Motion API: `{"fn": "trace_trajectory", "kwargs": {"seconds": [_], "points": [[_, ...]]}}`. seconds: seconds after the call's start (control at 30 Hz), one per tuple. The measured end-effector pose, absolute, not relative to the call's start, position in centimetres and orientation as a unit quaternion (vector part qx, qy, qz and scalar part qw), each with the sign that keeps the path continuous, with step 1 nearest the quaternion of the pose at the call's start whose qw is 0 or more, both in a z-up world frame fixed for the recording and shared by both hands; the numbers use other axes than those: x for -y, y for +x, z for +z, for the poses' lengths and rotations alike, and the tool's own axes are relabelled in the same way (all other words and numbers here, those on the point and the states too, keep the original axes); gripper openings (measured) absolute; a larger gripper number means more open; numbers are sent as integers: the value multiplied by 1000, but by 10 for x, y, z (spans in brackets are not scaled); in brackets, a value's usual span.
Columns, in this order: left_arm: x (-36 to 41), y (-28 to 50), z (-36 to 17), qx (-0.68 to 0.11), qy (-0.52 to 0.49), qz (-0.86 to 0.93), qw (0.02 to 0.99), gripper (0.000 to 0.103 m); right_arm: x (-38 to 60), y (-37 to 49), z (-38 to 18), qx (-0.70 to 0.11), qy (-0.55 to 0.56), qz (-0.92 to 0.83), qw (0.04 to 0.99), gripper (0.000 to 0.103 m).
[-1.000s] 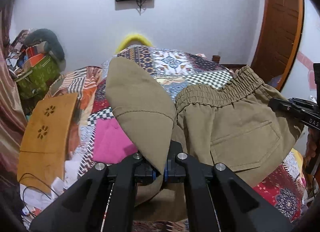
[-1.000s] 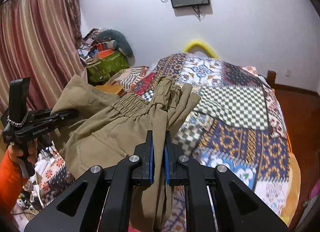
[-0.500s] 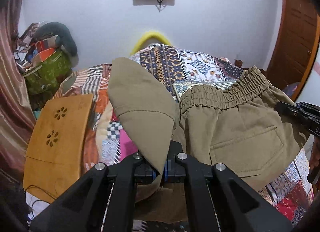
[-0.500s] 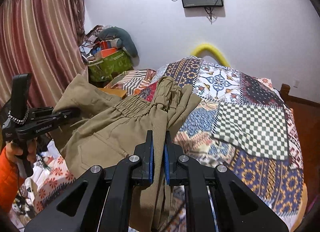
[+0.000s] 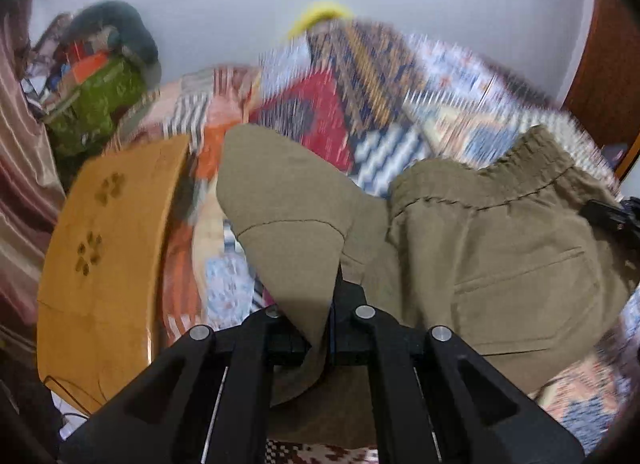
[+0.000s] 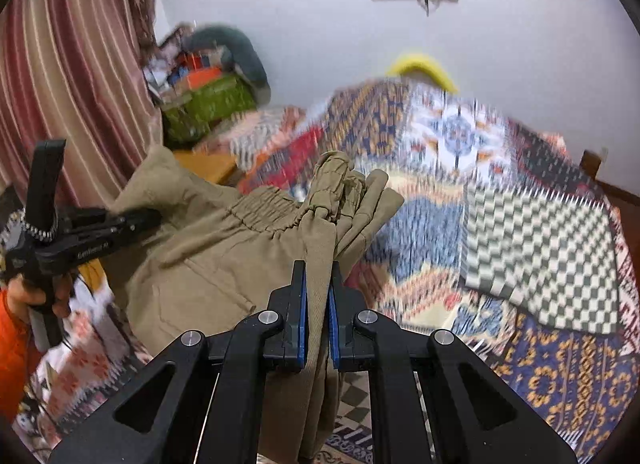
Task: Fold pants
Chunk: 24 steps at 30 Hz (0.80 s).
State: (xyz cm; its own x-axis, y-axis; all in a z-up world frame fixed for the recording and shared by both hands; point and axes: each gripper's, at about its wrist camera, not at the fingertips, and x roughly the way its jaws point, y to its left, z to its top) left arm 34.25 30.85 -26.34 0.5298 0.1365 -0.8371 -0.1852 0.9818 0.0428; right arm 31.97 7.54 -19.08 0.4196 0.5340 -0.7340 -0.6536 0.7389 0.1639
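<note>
Currently both grippers pinch the khaki pants and hold them in the air over the patterned bed. The left gripper clamps a thin fold of cloth; the right gripper clamps a thicker bunch near the elastic waistband. The thin fold could slip out if the two hands pull apart too hard. The bunched layers at the right may land crooked and spoil the fold. Motion blur hides how near the bed the hanging cloth is, so it may drag or crumple.
</note>
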Motion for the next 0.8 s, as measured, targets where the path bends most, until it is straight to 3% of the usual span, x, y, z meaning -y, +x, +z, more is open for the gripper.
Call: {"fn": "trace_trajectory", "kwargs": {"seconds": [0.1,0.13,0.33,0.4,0.53,0.8], "points": [[-317,345,-298,-515,-26,107,850,12,-77,322,-219,-435,-99,342,827,8],[-321,343,-306,-519,-27,107,847,19,-75,320,-225,-438,-108,340,825,8],[-321,333,-307,-508,-29,108,854,23,-64,326,-231,-475,-87,343,806,11],[-320,329,-304,-512,-21,115,851,26,-62,323,-229,-487,-88,334,802,16],[-320,318,-298,-516,-2,135,846,41,-54,315,-223,-494,-96,317,804,38],[-331,269,-291,-519,-25,153,840,42,-34,290,-202,-485,-104,313,810,44]]}}
